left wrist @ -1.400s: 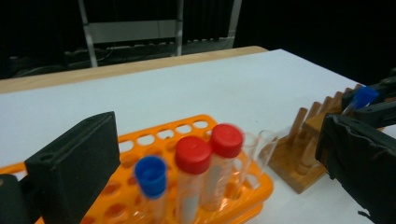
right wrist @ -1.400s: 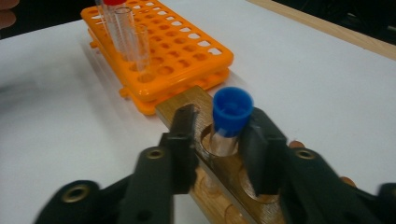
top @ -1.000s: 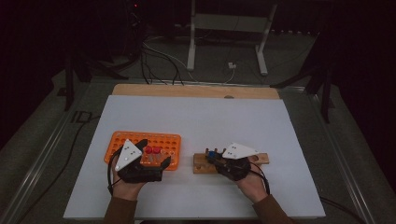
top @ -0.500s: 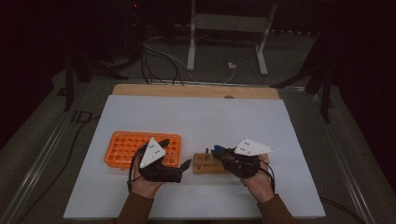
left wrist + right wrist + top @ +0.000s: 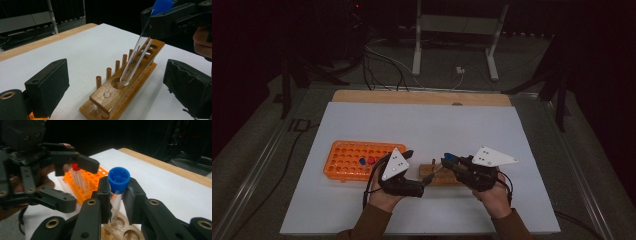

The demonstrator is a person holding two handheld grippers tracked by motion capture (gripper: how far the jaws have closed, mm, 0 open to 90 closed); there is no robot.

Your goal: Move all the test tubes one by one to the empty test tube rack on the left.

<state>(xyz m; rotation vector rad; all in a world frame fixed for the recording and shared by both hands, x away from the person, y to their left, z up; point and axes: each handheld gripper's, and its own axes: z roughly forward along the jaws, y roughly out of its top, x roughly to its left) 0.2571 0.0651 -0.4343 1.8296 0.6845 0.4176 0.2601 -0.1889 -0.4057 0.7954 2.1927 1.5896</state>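
My right gripper (image 5: 446, 162) (image 5: 117, 191) is shut on a clear test tube with a blue cap (image 5: 119, 179), just under the cap. The tube (image 5: 135, 60) hangs tilted, its rounded bottom just over the end hole of the wooden rack (image 5: 438, 176) (image 5: 117, 97). My left gripper (image 5: 419, 169) (image 5: 117, 87) is open at the rack's left end. Its jaws have just been closing a little, and they press on nothing; the rack's end and the tube's bottom lie ahead of them.
An orange tube rack (image 5: 344, 159) (image 5: 96, 177) stands left of the wooden one, with a red-capped tube (image 5: 371, 160) (image 5: 75, 167) and a blue-capped one (image 5: 362, 161) in it. Both racks rest on a white sheet (image 5: 462, 125) over the table.
My left hand has moved right, from over the orange rack to the wooden rack's left end. My right gripper has risen with the blue-capped tube.
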